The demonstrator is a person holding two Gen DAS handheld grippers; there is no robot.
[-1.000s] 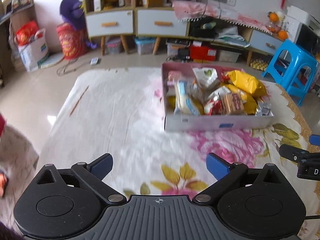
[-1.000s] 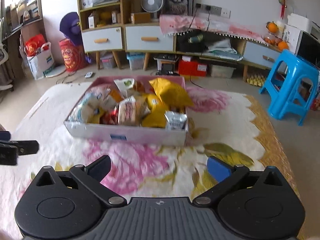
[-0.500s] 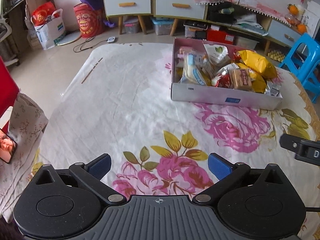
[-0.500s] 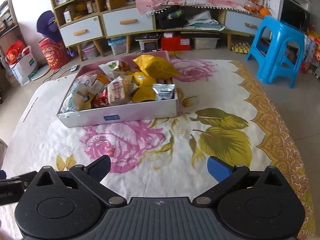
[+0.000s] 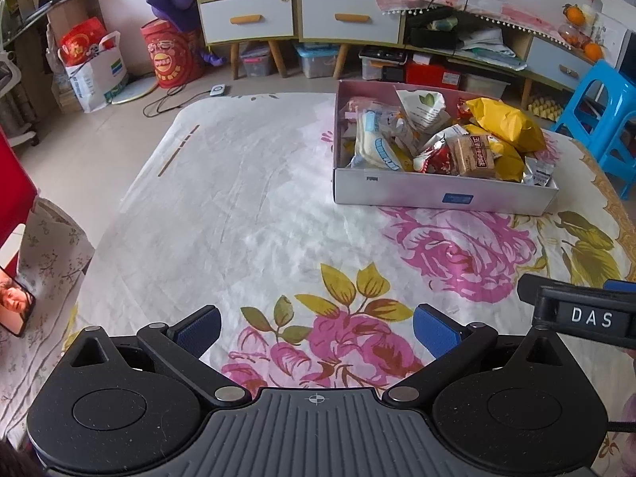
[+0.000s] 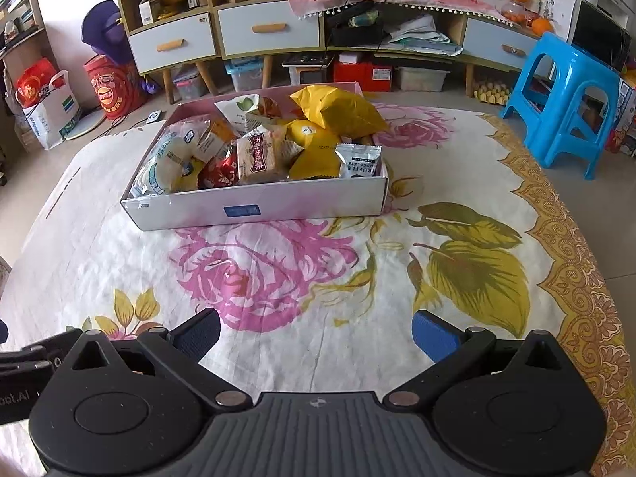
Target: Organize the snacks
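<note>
Your left gripper (image 5: pixel 316 328) and right gripper (image 6: pixel 316 328) both hang low over the cloth (image 5: pixel 238 218) with jaws spread wide and nothing between them, well short of the box (image 6: pixel 258 202). All the snacks (image 6: pixel 254 151) you can see sit heaped inside that box, none on the cloth. That fits a pile waiting to be sorted or one just gathered in, so your pulled-back, ready hold suits either.

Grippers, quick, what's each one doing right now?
Left gripper: open, holding nothing, above the cloth.
Right gripper: open, holding nothing, short of the snack box.
</note>
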